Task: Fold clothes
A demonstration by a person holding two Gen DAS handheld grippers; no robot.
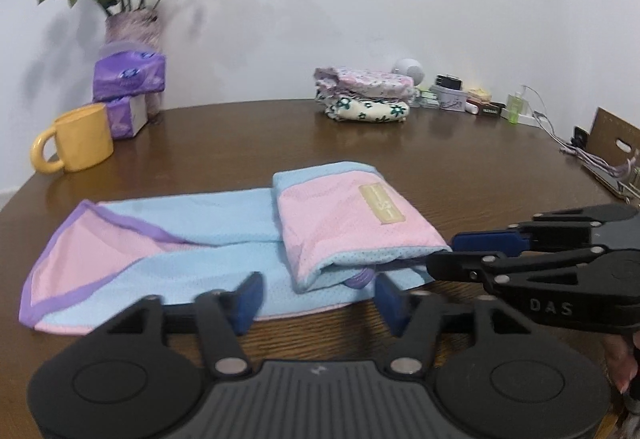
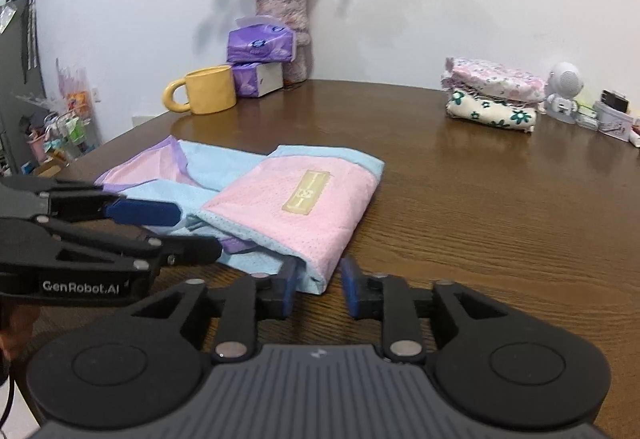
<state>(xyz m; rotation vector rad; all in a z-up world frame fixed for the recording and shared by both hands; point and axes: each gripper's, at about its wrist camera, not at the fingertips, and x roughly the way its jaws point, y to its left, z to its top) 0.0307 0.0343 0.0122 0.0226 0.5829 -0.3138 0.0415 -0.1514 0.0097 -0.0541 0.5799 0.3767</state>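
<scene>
The garment lies flat on the table, directly ahead of both sets of fingers. Its long axis runs across your view, left to right. The right end is already folded over into a pink flap carrying 1 label. The left end remains unfolded.

Finger state:
- Left gripper: jaws stand wide apart and grip nothing. The garment's near edge lies just ahead of the pads, between them.
- Right gripper: jaws stand partly apart. The near corner of the flap sits just beside the left pad, and no cloth appears clamped.

Key relation: the unfolded end lies well to the left of the left fingers, and the flap lies ahead and slightly right. Your left hand is nearer the unfolded end. Your right hand is nearer the flap.

Judged next step: take the unfolded end with the left gripper and bring it along the long axis toward the flap.

Count:
- Garment in work: 1
- Folded clothes stacked at the far edge: 2, as far as visible
- Mug: 1
- Tissue packs: 2
- Vase: 1
</scene>
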